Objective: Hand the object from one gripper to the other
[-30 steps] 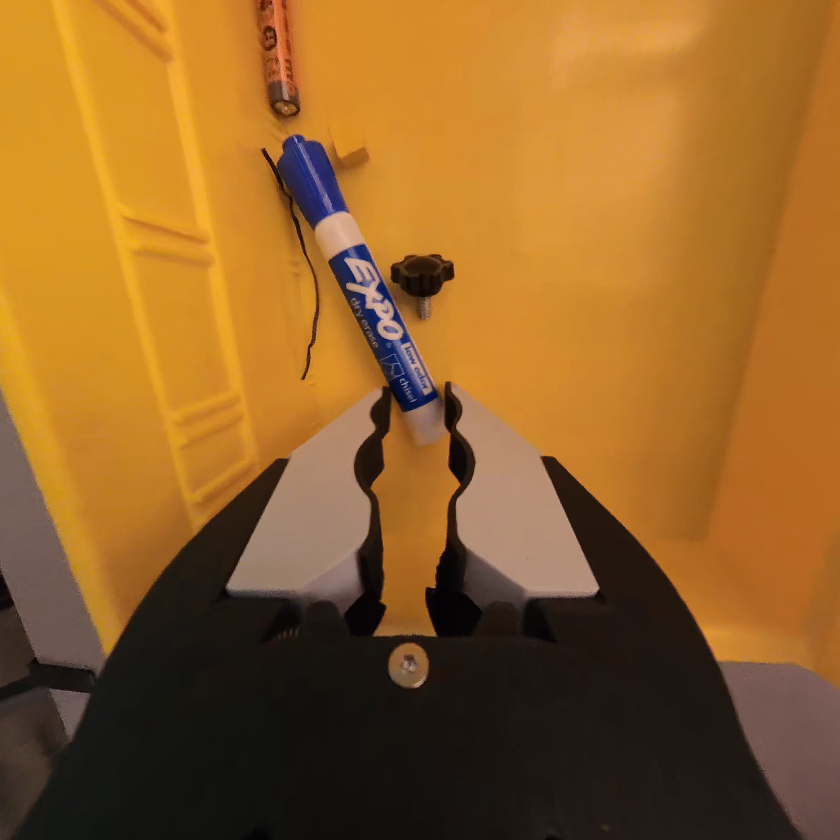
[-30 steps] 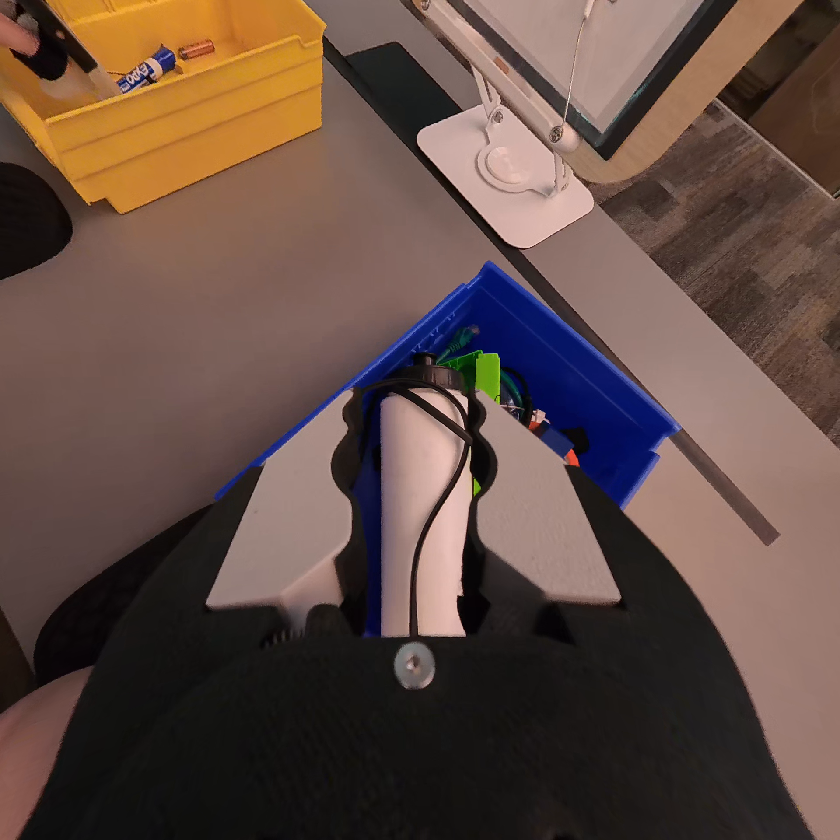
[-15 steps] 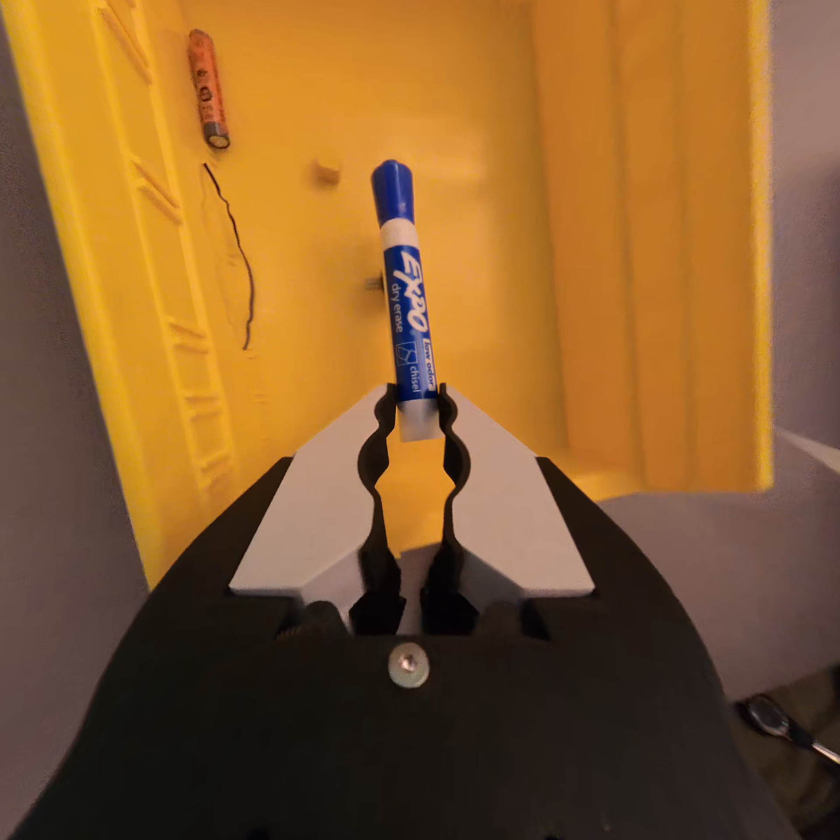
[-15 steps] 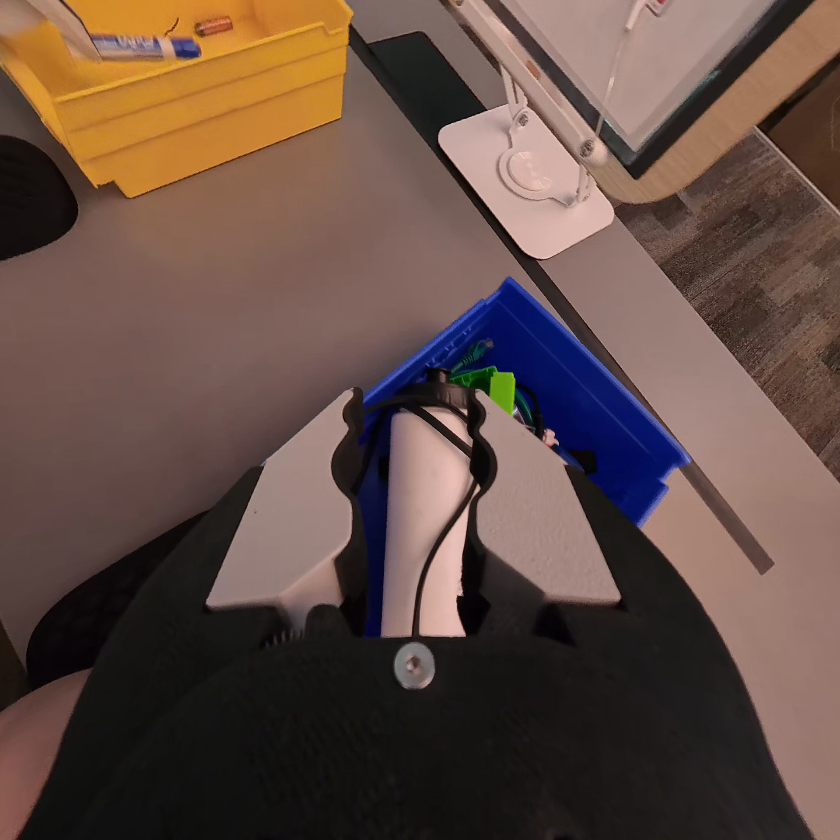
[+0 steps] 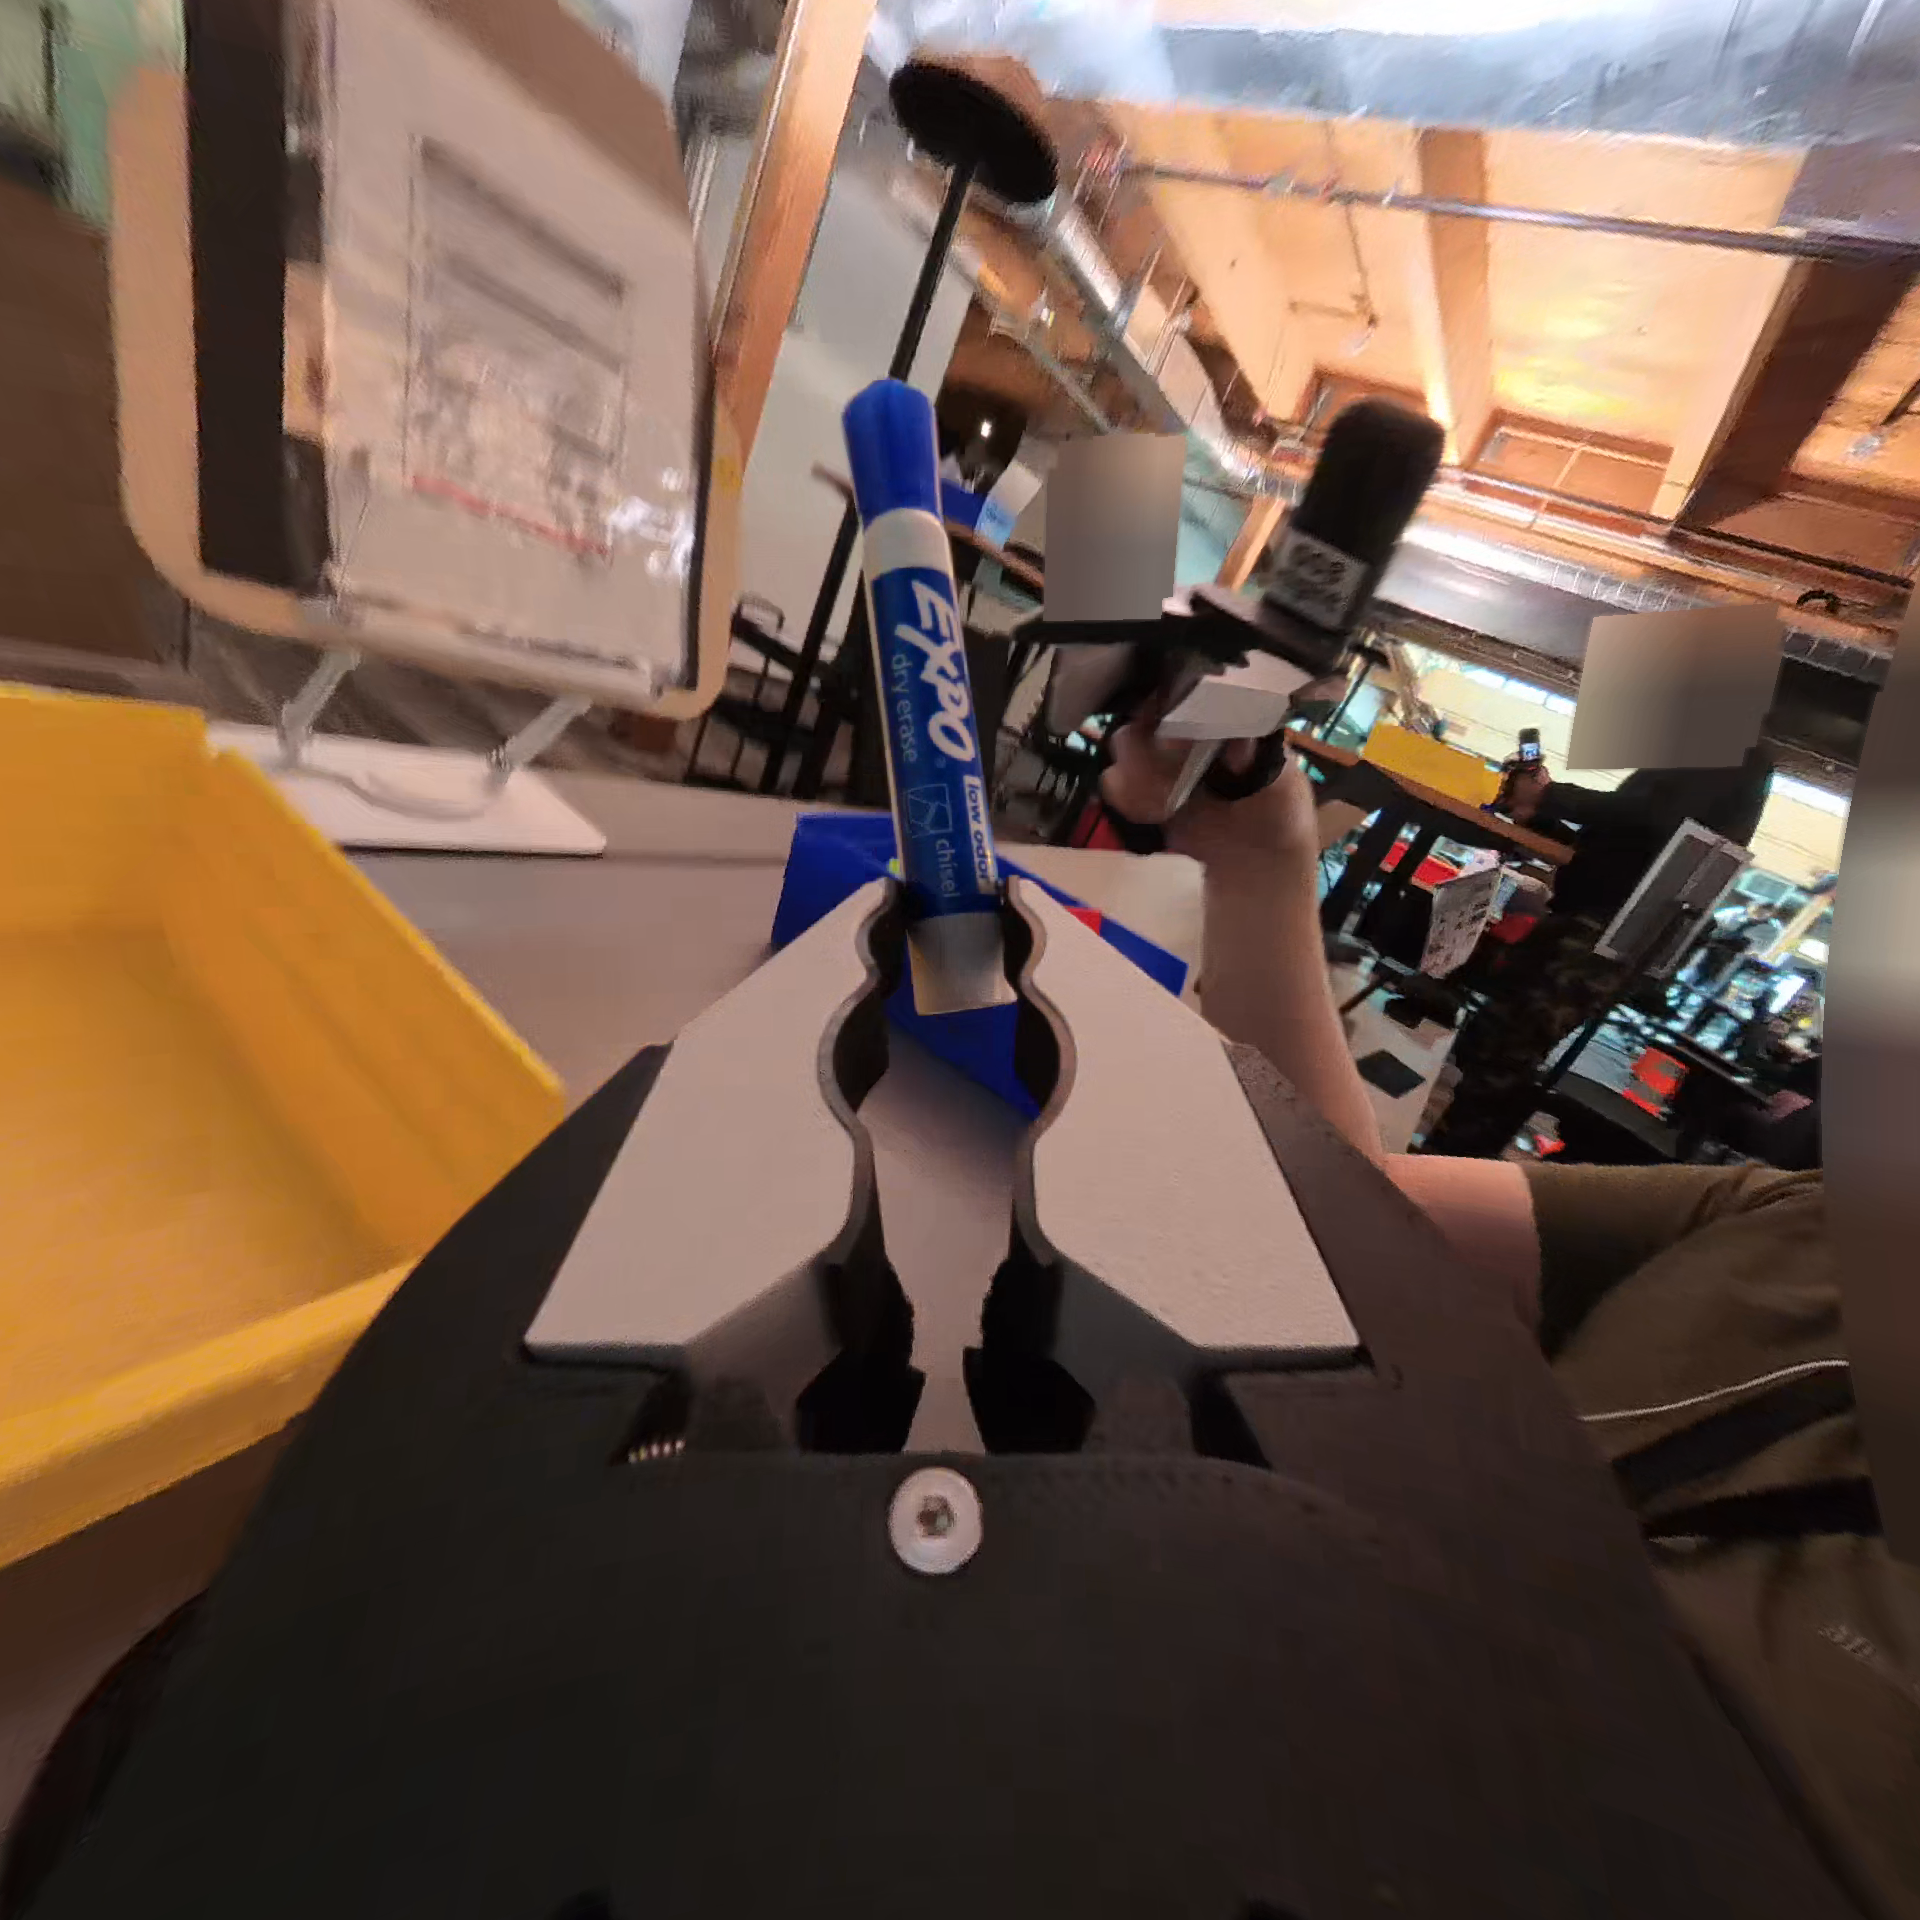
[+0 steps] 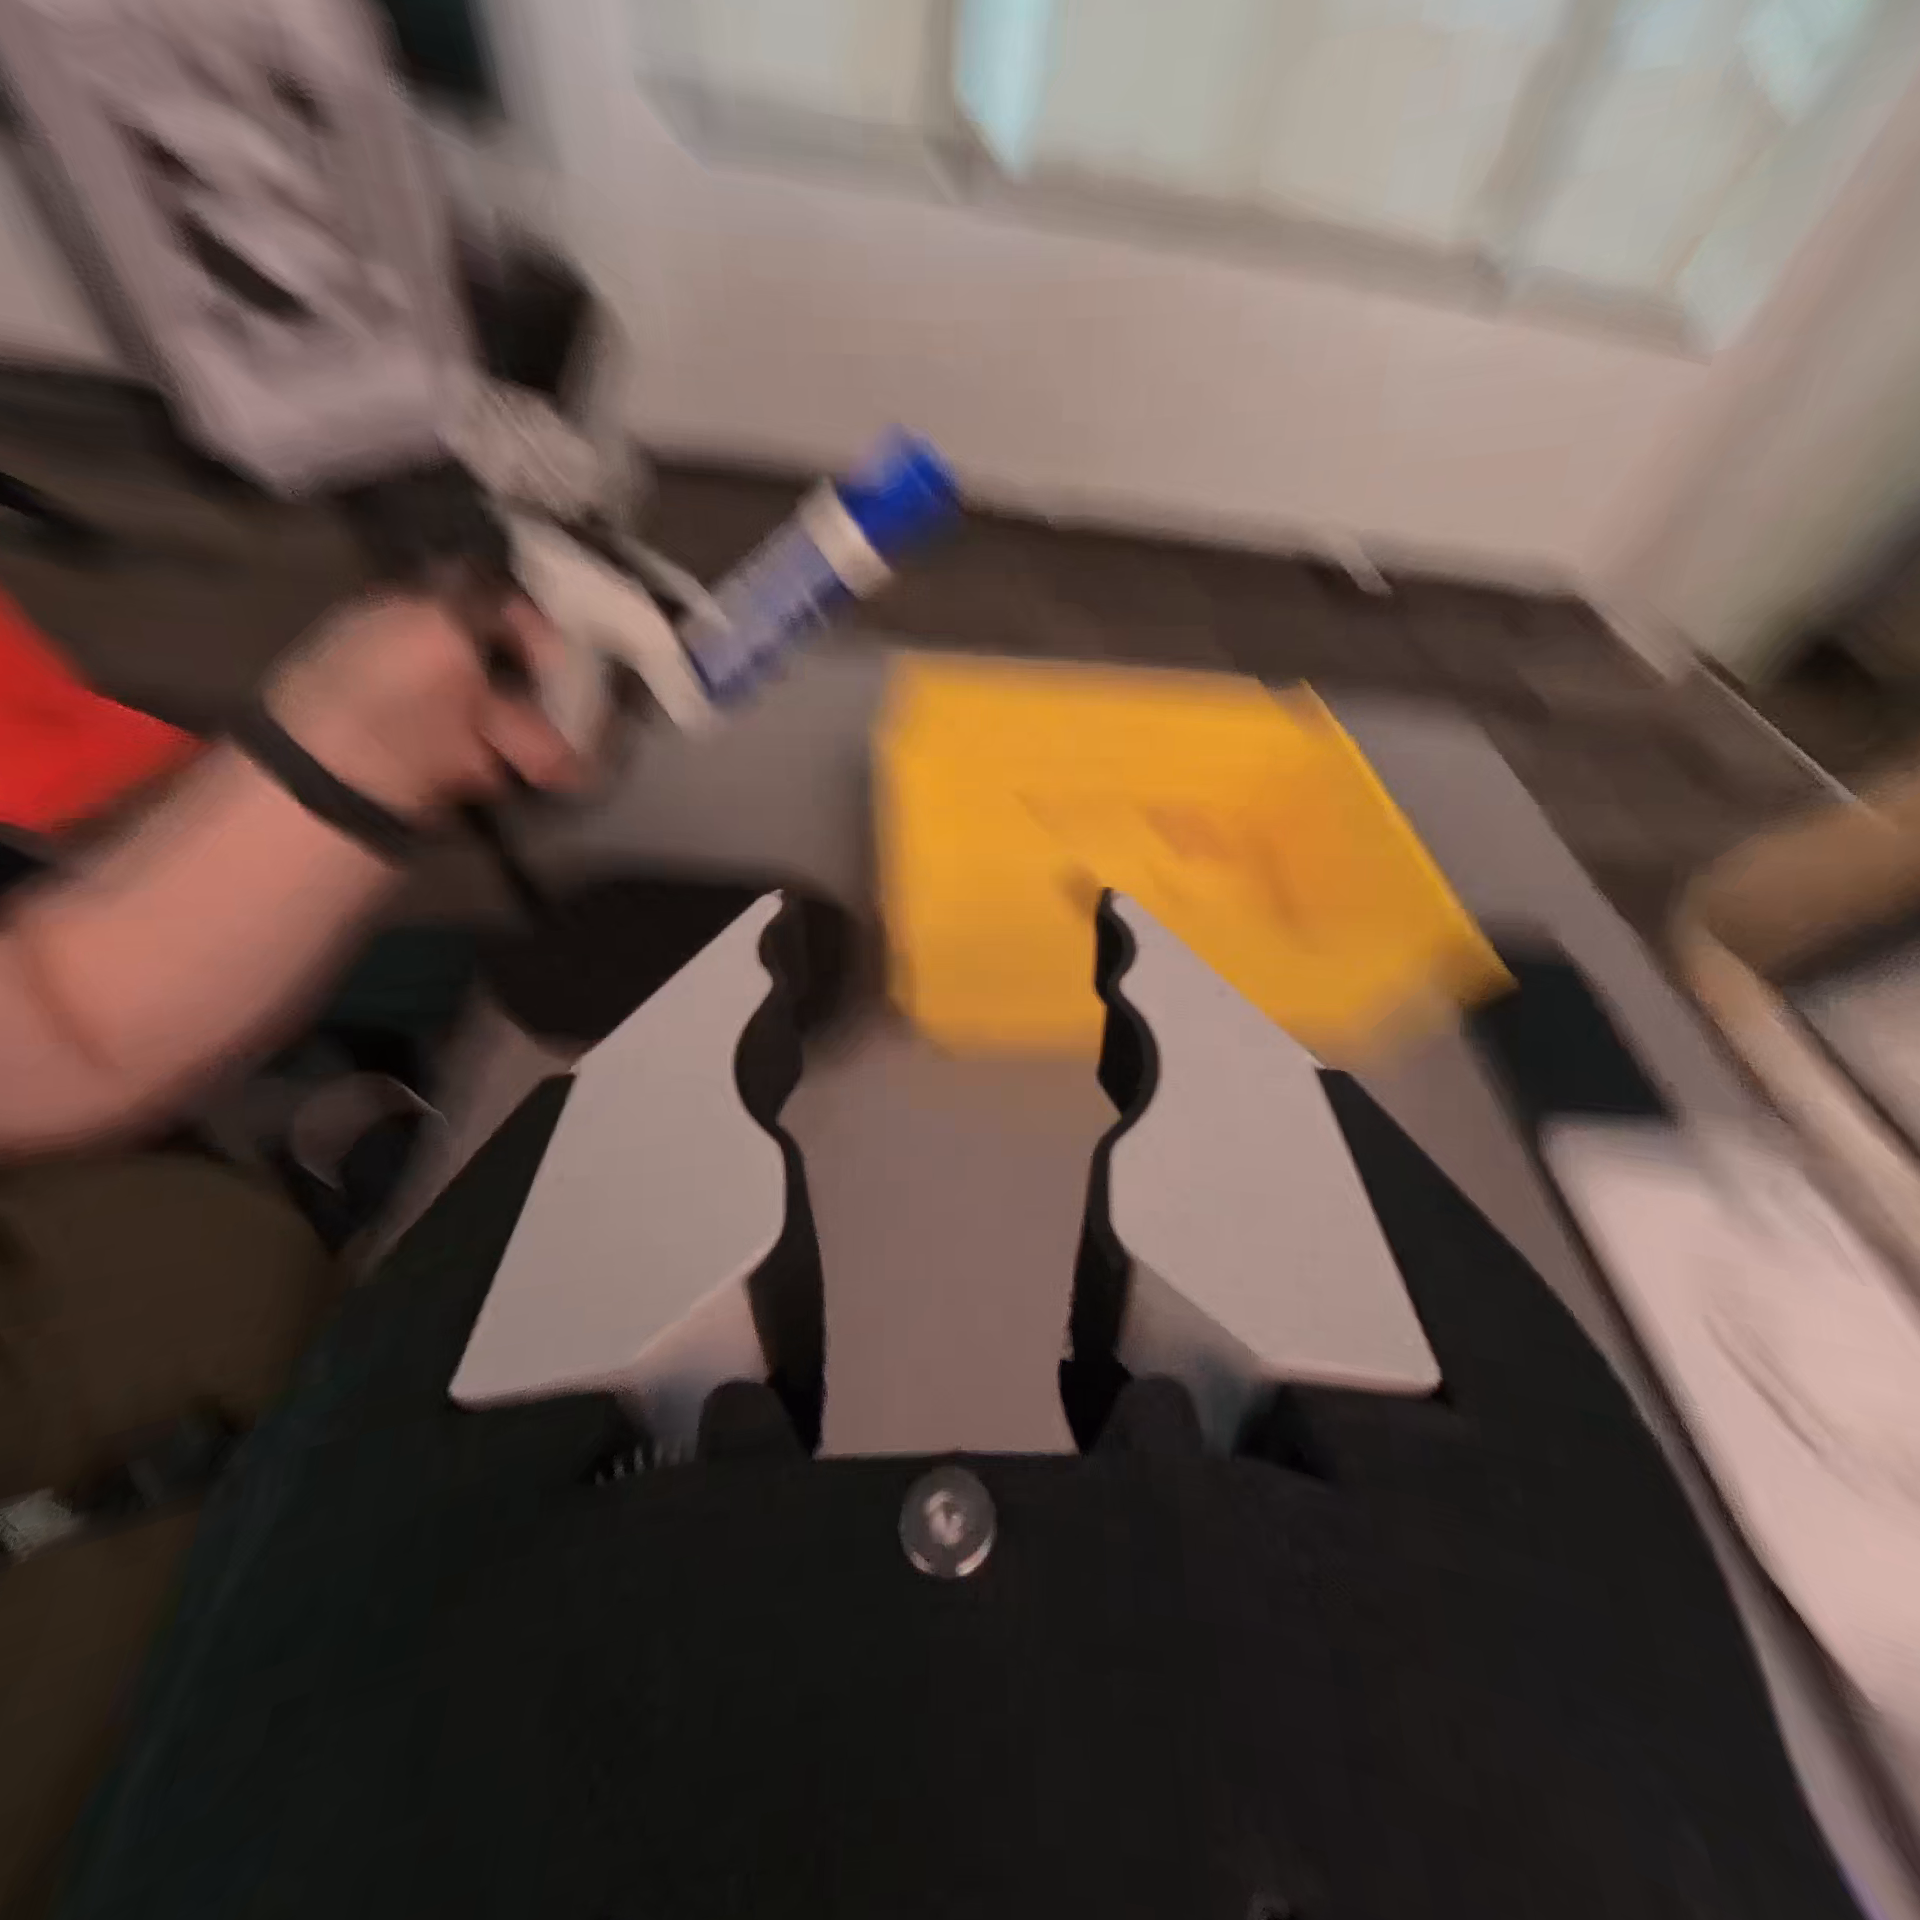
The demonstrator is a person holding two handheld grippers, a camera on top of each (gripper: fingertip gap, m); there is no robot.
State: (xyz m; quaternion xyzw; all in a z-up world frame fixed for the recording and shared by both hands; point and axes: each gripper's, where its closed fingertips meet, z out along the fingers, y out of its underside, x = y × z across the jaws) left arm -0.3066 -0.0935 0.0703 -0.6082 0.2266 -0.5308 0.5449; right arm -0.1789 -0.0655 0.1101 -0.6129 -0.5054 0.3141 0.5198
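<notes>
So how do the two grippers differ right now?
The left gripper is shut on the blue marker, gripping its lower end; the right gripper is open and holds nothing. The left points the marker upward; the right faces across the table toward the yellow bin. Both have grey, wavy-edged fingers on black bodies.

The left gripper (image 5: 951,899) fills the lower half of the frame, its grey fingers (image 5: 748,1101) clamped on the white end of a blue marker (image 5: 920,665) that stands nearly upright, cap toward the top centre. Behind its base sits a blue bin (image 5: 831,883) on the grey tabletop (image 5: 582,925). A yellow bin (image 5: 208,1039) occupies the left edge. At upper left stands a framed board (image 5: 416,364) on a white stand. Right of centre, a hand (image 5: 1236,821) holds up the right gripper (image 5: 1216,717), well apart from the marker.
</notes>
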